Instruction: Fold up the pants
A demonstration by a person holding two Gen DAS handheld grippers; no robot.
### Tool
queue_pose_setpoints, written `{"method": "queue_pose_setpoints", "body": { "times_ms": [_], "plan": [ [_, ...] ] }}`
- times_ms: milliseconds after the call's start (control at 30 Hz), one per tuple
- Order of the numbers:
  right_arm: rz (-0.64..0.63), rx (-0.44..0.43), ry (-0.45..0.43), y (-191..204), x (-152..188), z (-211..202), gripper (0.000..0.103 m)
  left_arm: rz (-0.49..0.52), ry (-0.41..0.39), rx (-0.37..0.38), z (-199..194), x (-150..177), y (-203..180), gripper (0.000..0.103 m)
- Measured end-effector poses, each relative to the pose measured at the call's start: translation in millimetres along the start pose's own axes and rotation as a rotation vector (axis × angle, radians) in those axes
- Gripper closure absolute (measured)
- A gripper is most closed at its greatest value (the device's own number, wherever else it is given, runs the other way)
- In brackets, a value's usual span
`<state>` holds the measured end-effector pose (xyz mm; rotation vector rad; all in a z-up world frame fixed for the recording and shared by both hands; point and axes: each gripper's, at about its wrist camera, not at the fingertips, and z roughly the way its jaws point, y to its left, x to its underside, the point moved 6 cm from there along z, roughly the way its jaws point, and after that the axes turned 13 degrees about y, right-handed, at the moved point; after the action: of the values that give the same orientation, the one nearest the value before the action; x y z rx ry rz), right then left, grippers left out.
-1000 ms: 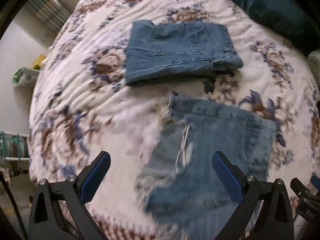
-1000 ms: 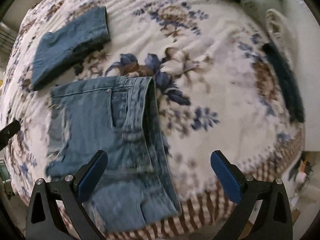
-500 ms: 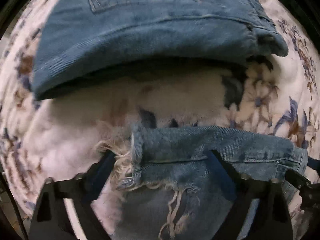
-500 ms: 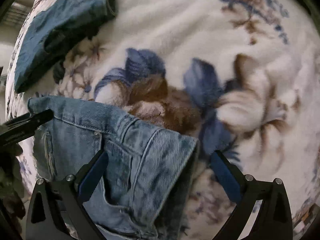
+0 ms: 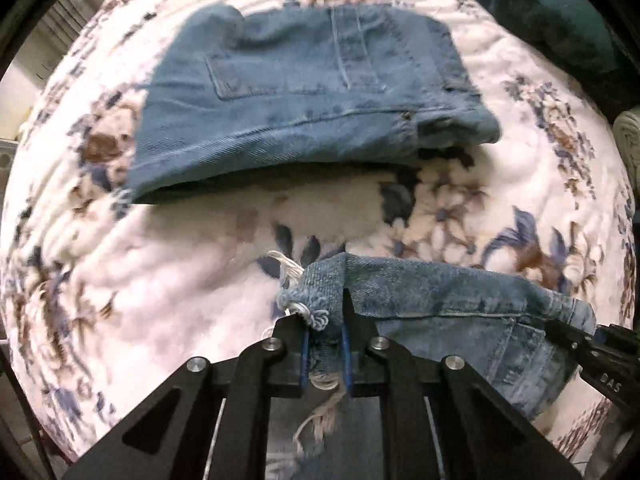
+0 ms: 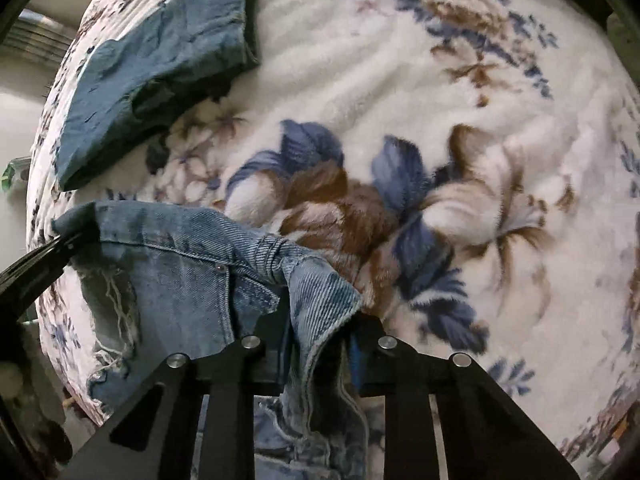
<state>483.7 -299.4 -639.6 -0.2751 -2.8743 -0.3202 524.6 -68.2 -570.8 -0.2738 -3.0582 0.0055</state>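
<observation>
While both claws pinch, pants (image 5: 448,292) stretch sideways.

Pretty much everything sits on a bed covered in a fuzzy white fleece blanket with blue and brown flowers (image 5: 120,240). A dark teal cushion (image 5: 552,12) sits at the far corner, plain pale wall (image 6: 16,120) off to the left.

Left hand-held gripper (image 5: 325,334) clamped, right hand-held gripper (image 6: 320,338) clamped
</observation>
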Motion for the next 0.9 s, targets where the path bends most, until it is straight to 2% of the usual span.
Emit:
{"method": "queue_pose_setpoints", "body": {
  "times_ms": [133, 167, 333, 433, 567, 700, 800, 900],
  "plan": [
    [0.000, 0.000, -0.029, 15.0, 22.5, -23.7, 0.081, -0.050, -0.042, 0.012, -27.8, 22.0, 4.2, 0.094],
    [-0.008, -0.006, -0.041, 10.1, 40.1, -30.8, 0.081, -0.058, -0.053, 0.017, -36.9, 32.3, 3.4, 0.094],
    [-0.054, -0.022, -0.085, 19.0, 86.7, -62.9, 0.081, -0.119, -0.103, 0.059, -67.6, 85.9, 3.1, 0.094],
    [-0.105, -0.024, -0.110, 21.0, 134.0, -83.0, 0.081, -0.154, -0.114, 0.096, -84.2, 131.1, 7.6, 0.094],
    [-0.180, -0.026, -0.103, 23.4, 203.3, -88.9, 0.081, -0.192, -0.099, 0.133, -92.7, 203.2, 12.9, 0.094],
    [-0.256, 0.012, -0.067, 23.9, 274.5, -70.0, 0.081, -0.234, -0.021, 0.144, -72.3, 280.1, 9.1, 0.094],
    [-0.298, 0.072, -0.037, 17.1, 308.9, -46.9, 0.080, -0.241, 0.068, 0.125, -34.7, 321.8, 2.8, 0.094],
    [-0.326, 0.143, -0.015, 7.4, 337.6, -17.6, 0.079, -0.262, 0.161, 0.139, 10.8, 348.7, -6.4, 0.094]
  ]
}}
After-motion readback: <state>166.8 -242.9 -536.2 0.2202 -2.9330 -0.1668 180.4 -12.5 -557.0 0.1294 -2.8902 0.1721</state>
